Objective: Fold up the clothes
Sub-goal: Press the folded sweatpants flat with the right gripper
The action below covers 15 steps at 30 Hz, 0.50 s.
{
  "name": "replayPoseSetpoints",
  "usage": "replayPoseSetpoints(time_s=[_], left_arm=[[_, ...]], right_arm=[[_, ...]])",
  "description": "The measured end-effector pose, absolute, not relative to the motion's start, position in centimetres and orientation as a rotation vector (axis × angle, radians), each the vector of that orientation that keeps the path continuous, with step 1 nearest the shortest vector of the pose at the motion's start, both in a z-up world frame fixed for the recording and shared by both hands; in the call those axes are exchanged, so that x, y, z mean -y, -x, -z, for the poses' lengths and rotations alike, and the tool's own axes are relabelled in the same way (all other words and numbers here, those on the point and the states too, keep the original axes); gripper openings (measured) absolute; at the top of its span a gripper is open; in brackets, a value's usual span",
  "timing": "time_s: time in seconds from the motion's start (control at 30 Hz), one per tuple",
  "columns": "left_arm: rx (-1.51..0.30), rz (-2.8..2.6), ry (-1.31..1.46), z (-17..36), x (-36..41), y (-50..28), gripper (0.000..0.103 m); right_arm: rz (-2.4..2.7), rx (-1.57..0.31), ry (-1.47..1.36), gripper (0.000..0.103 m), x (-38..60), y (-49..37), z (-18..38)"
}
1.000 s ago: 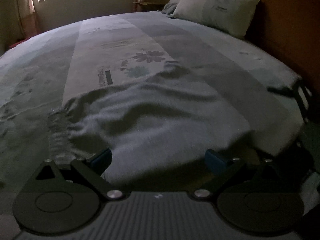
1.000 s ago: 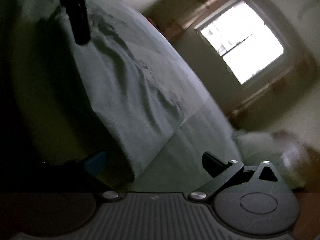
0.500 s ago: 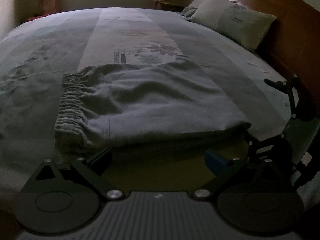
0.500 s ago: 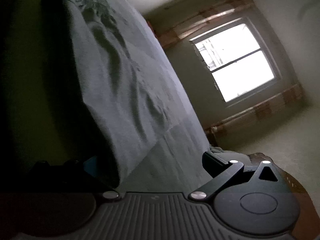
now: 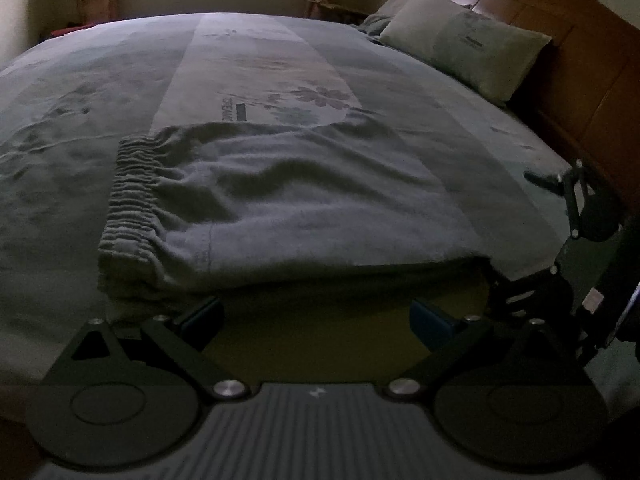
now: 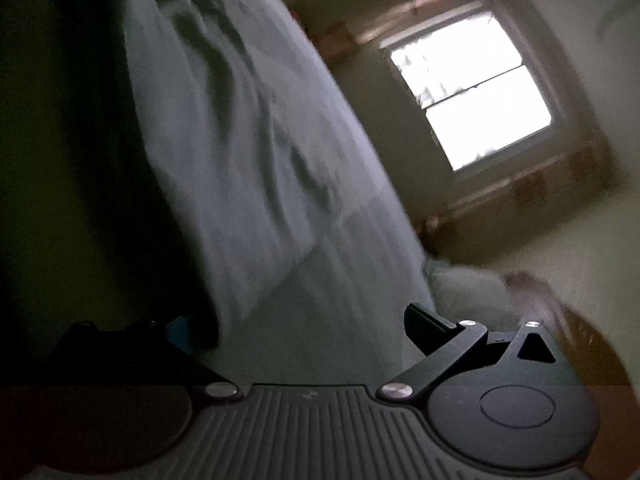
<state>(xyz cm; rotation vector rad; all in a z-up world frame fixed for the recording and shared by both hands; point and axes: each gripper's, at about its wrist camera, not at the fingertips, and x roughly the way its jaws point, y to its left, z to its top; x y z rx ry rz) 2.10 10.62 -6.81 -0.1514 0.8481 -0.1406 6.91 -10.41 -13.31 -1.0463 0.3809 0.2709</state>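
Observation:
A grey garment (image 5: 288, 208) with a gathered elastic waistband (image 5: 132, 192) lies folded flat on the bed (image 5: 80, 120). My left gripper (image 5: 316, 318) is open just short of the garment's near edge, with nothing between its fingers. At the right edge of the left wrist view, the right gripper's black frame (image 5: 592, 248) stands by the garment's right corner. In the tilted, blurred right wrist view, the same garment (image 6: 224, 152) runs up the left side. My right gripper (image 6: 300, 328) is open, its left finger close beside the garment's corner.
A pillow (image 5: 464, 44) leans on the wooden headboard (image 5: 580, 64) at the far right. A patterned sheet covers the bed, with a yellowish strip (image 5: 340, 340) at its near edge. A bright window (image 6: 472, 92) shows in the right wrist view.
The garment went from draped and rumpled close to my left gripper to lying folded flat. My left gripper drew back and rose. The right wrist view swung and is blurred by motion.

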Motion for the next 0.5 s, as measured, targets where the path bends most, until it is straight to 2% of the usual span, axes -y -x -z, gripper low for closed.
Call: replayPoseSetpoints(time_s=[0.13,0.37,0.5], left_arm=[[-0.857,0.132,0.156,7.1,-11.1,-2.0,0.099],[-0.834,0.149,0.119,6.1,-11.0,-3.0,0.099],[-0.780,0.161,0.055,4.8,-10.8,-5.0,0.099]], right_arm=[[-0.267,-0.456,0.991,0.103,11.9,-6.7,12.6],[-0.328,-0.352,0.859,0.103,10.4,-7.3,8.5],[-0.363,-0.357,0.821,0.103,8.5,-8.1,8.7]])
